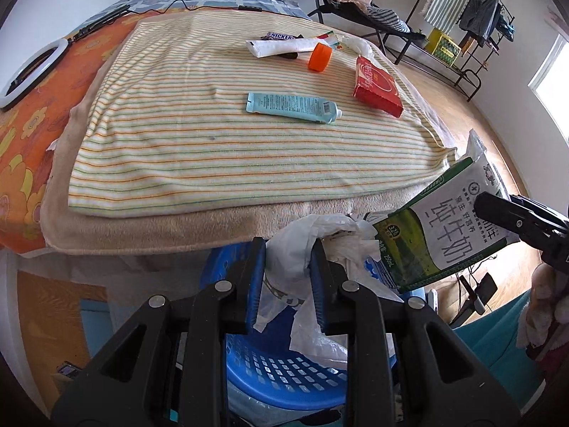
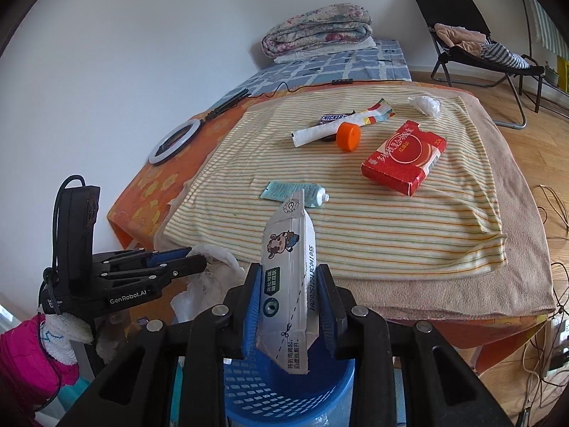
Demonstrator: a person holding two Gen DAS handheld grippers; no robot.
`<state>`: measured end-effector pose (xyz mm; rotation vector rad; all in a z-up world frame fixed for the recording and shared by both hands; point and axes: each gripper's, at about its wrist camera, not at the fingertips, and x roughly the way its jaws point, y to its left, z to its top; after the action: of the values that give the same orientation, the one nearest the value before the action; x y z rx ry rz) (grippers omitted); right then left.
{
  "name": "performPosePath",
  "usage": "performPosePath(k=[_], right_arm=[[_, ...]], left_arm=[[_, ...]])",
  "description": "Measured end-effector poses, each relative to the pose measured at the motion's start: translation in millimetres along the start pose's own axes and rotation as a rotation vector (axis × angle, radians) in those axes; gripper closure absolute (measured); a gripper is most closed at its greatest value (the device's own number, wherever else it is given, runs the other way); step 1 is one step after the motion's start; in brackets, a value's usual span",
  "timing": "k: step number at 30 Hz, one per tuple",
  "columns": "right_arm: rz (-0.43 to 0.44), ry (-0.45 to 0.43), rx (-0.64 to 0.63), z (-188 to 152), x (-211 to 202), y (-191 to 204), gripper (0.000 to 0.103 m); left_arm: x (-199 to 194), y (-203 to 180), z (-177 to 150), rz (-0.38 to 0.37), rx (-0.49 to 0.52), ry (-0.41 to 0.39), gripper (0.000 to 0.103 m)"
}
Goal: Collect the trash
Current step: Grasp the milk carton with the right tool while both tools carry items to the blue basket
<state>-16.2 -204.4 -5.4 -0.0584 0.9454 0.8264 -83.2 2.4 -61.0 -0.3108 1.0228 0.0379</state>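
Observation:
My left gripper (image 1: pixel 288 252) is shut on a crumpled white plastic bag (image 1: pixel 302 249) above a blue mesh trash basket (image 1: pixel 284 373). My right gripper (image 2: pixel 288 281) is shut on a white and green milk carton (image 2: pixel 288 284) and holds it over the same basket (image 2: pixel 284 391); the carton also shows in the left wrist view (image 1: pixel 437 227). On the striped blanket (image 1: pixel 213 124) lie a teal tube (image 1: pixel 291 106), a red box (image 1: pixel 377 85), an orange cap (image 1: pixel 320 57), a white tube (image 1: pixel 281 47), a Snickers wrapper (image 1: pixel 281 36) and a white tissue (image 2: pixel 425 105).
A ring light (image 2: pixel 174 142) lies on the orange sheet at the bed's left. Folded quilts (image 2: pixel 316 32) sit at the bed's far end. A black chair (image 2: pixel 480 42) and a clothes rack (image 1: pixel 473 21) stand on the wood floor to the right. Cables (image 2: pixel 547 338) lie on the floor.

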Motion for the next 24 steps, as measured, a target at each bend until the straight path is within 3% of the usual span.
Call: performPosePath(k=[8,24], right_arm=[[-0.008,0.019,-0.004,-27,1,0,0.073],[0.0,0.057,-0.03,-50,3,10,0.073]], left_arm=[[17,-4,-27,0.025,0.028,0.046,0.079],[34,-7,-33,0.04,0.045,0.089,0.079]])
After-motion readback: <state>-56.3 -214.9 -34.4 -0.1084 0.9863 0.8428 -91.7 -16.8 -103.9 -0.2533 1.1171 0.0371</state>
